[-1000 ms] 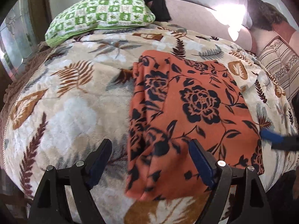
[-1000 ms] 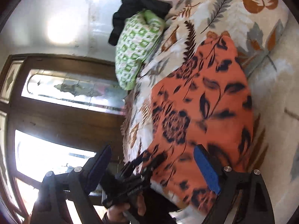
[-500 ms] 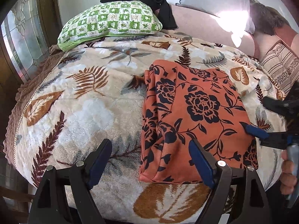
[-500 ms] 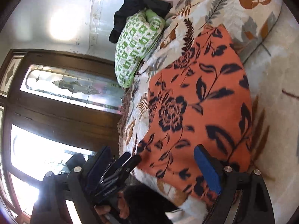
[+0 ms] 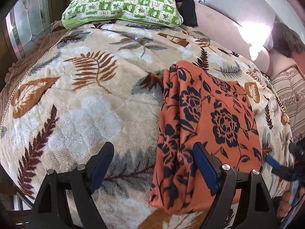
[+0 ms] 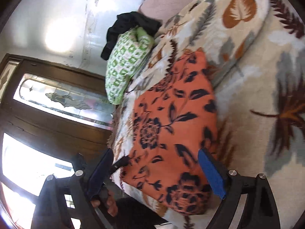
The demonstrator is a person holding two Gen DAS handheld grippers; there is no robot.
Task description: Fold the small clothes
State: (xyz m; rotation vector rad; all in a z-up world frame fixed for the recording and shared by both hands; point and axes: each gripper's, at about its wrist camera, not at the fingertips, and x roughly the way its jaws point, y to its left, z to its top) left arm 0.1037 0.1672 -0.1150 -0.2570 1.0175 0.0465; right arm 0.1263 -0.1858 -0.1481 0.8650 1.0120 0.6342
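An orange garment with dark blue flowers (image 5: 207,122) lies folded flat on the leaf-patterned blanket (image 5: 91,103), near the bed's front edge. It also shows in the right wrist view (image 6: 171,133). My left gripper (image 5: 152,168) is open and empty, low over the garment's near left corner, its right finger over the cloth. My right gripper (image 6: 156,171) is open and empty, hovering over the garment's near edge. In the left wrist view the right gripper's blue pad (image 5: 273,163) shows at the garment's right side.
A green checked pillow (image 5: 124,2) and a black garment (image 5: 185,3) lie at the head of the bed. A striped cushion (image 5: 289,95) is at the right. A wooden door with glass panes (image 6: 57,103) stands beside the bed.
Both grippers pulled back from the garment, then the left one moved in close and low over its near left corner. The garment lies still, released.
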